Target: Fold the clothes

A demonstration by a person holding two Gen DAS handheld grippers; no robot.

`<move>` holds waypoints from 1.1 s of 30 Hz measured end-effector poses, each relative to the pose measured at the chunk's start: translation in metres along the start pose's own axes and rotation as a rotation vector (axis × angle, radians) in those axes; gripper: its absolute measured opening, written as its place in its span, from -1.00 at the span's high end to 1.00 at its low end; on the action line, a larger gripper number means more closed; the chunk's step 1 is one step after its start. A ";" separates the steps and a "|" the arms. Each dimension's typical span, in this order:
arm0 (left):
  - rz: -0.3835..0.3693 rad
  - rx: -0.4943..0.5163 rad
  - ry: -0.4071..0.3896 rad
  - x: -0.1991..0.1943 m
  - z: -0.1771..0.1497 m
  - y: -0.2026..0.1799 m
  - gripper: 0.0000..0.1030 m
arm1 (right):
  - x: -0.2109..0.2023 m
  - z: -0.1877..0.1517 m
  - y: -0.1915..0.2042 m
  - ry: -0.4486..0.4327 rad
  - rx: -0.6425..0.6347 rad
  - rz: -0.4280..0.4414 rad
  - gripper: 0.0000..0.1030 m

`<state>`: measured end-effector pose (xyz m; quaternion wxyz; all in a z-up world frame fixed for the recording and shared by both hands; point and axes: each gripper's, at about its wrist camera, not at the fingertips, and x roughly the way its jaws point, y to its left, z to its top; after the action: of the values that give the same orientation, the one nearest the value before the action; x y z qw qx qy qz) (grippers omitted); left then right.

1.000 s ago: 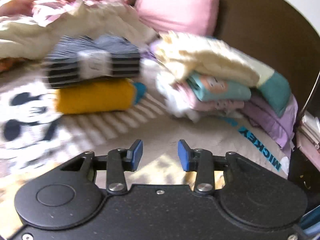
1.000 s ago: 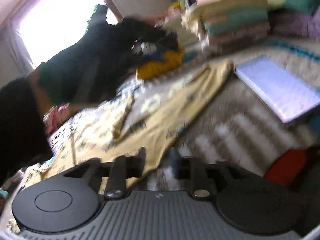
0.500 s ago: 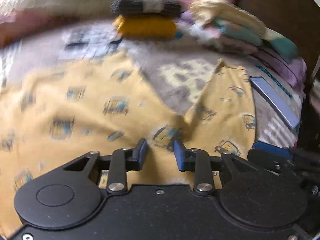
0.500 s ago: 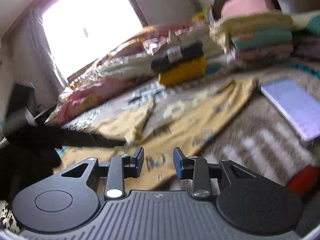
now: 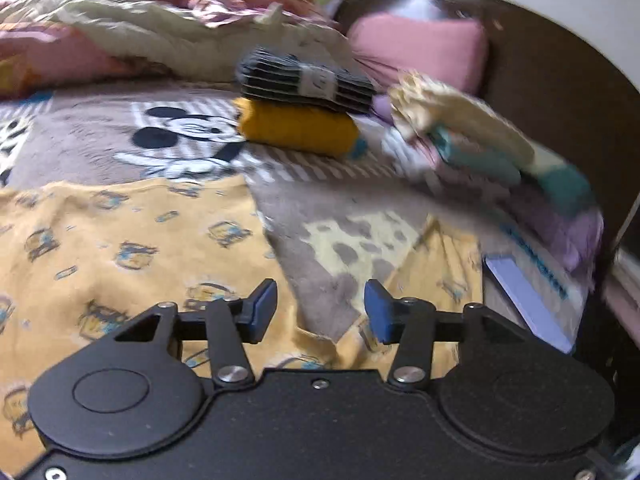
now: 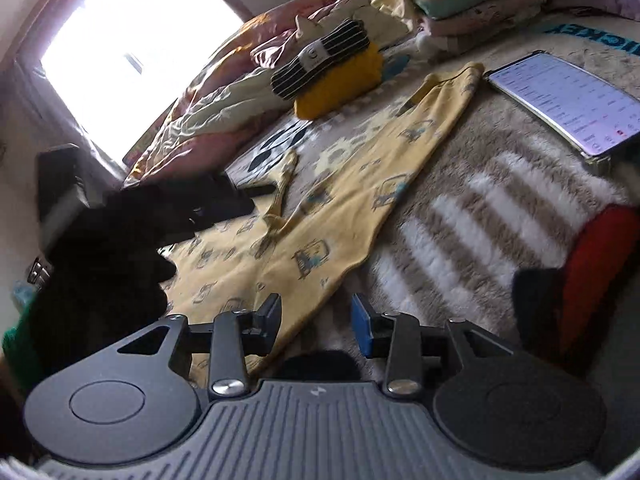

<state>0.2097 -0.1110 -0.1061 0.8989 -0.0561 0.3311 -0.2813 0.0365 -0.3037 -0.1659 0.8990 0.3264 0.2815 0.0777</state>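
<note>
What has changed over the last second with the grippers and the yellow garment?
The left gripper swung from the folded stack down over the yellow garment. Both it and the right gripper have just been opening their jaws; neither holds anything. The garment lies spread as before, the phone beside it, and the stack is unmoved.

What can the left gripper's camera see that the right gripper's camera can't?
Only the left wrist view shows the pink pillow against the dark headboard, and the left gripper, open over the crotch of the yellow pants.

Only the right wrist view shows the bright window, a red thing at the edge, and the right gripper, open.

Both show the yellow pants, the lit phone, and the striped folded garment resting on the mustard one.
</note>
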 end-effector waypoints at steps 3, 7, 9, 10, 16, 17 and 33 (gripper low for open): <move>0.021 -0.051 0.014 -0.006 -0.002 0.010 0.08 | 0.003 -0.002 0.004 0.009 -0.018 0.018 -0.07; 0.072 -0.075 0.046 -0.013 -0.013 0.020 0.08 | 0.003 -0.002 0.005 0.024 -0.017 0.047 -0.09; 0.104 -0.095 0.046 -0.017 -0.019 0.023 0.08 | 0.002 -0.001 0.002 0.028 0.007 0.064 -0.09; 0.115 -0.103 0.049 -0.018 -0.023 0.025 0.08 | 0.003 -0.001 0.001 0.029 0.016 0.071 -0.09; 0.109 -0.095 0.051 -0.023 -0.032 0.022 0.06 | 0.000 0.004 -0.004 0.025 0.056 0.085 0.07; 0.096 -0.086 0.048 -0.025 -0.033 0.020 0.06 | -0.002 0.006 -0.006 0.014 0.065 0.067 0.11; 0.137 0.193 0.120 -0.026 -0.055 -0.016 0.05 | -0.001 0.008 -0.016 0.006 0.103 0.046 0.21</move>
<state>0.1513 -0.1053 -0.1298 0.8958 0.0702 0.3589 -0.2528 0.0394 -0.3208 -0.1703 0.8780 0.3785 0.2804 0.0849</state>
